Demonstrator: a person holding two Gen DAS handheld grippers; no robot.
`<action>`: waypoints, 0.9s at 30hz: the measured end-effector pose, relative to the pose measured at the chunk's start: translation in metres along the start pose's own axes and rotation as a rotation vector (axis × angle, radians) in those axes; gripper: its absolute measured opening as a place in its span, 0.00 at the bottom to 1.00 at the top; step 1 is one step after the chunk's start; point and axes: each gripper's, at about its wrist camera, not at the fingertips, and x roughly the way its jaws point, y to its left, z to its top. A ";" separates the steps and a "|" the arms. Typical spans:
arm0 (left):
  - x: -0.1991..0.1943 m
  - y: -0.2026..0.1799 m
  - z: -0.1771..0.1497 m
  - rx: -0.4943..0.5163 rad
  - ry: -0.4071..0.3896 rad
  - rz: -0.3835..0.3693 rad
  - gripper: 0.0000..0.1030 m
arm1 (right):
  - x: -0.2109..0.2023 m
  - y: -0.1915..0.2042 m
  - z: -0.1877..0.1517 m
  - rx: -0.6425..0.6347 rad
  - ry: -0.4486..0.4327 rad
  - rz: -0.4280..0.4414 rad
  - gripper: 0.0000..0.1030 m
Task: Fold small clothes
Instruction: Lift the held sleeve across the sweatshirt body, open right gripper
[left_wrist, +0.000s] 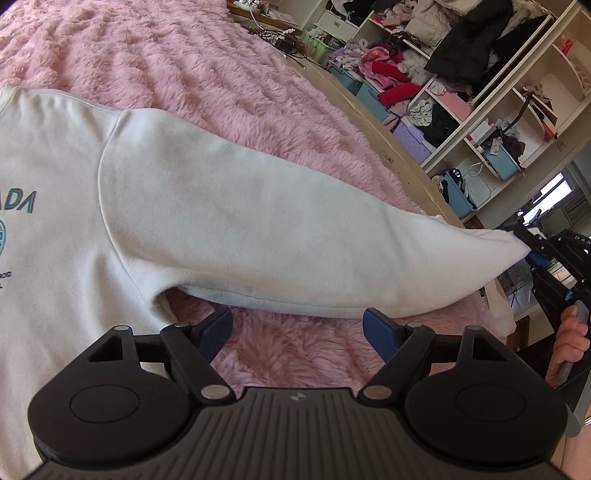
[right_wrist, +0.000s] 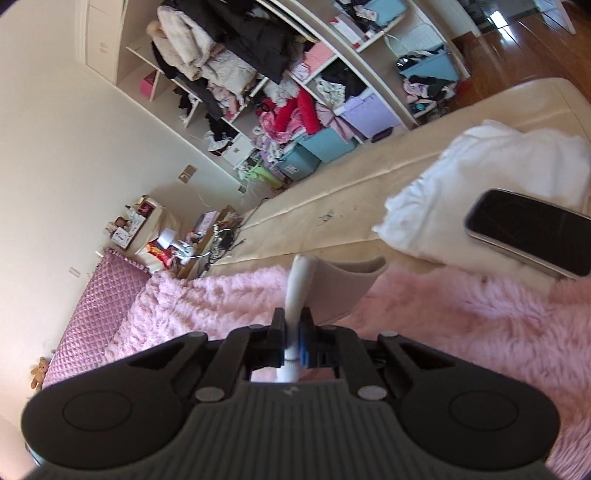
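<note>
While its two blue-padded fingers stand wide apart with nothing between them, the left gripper (left_wrist: 297, 330) hovers low over the fluffy pink fur blanket (left_wrist: 207, 70), just beside the underarm of the cream-white sweatshirt with teal lettering on its chest (left_wrist: 55, 206). That sweatshirt lies front-up on the blanket, and its long cream sleeve (left_wrist: 258, 236) stretches away from the body toward the bed's edge, lifted clear of the fur at its far end. At that far end the right gripper (right_wrist: 294, 334) is clamped tight on the sleeve's cuff (right_wrist: 301, 280), the fabric bunched into a narrow roll between the closed pads and fanning out beyond them. In the left wrist view a bare hand (left_wrist: 569, 347) wraps the right gripper's handle, the tool tilted toward the sleeve. Beyond the pink blanket, the right wrist view shows a bare beige mattress strip (right_wrist: 369, 184), a crumpled white pillow (right_wrist: 498, 162) and a black smartphone (right_wrist: 528, 229) resting on the pillow's near corner. Farther off stands a white open shelving unit crammed with clothes and storage boxes (left_wrist: 461, 92), well apart from both grippers.
</note>
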 end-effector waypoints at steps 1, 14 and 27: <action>-0.010 0.004 -0.001 -0.005 -0.008 0.002 0.91 | -0.002 0.012 -0.001 -0.010 -0.001 0.024 0.02; -0.162 0.111 -0.045 -0.176 -0.150 0.101 0.91 | -0.043 0.228 -0.134 -0.178 0.157 0.430 0.02; -0.285 0.237 -0.104 -0.390 -0.335 0.314 0.91 | -0.083 0.322 -0.370 -0.382 0.486 0.625 0.02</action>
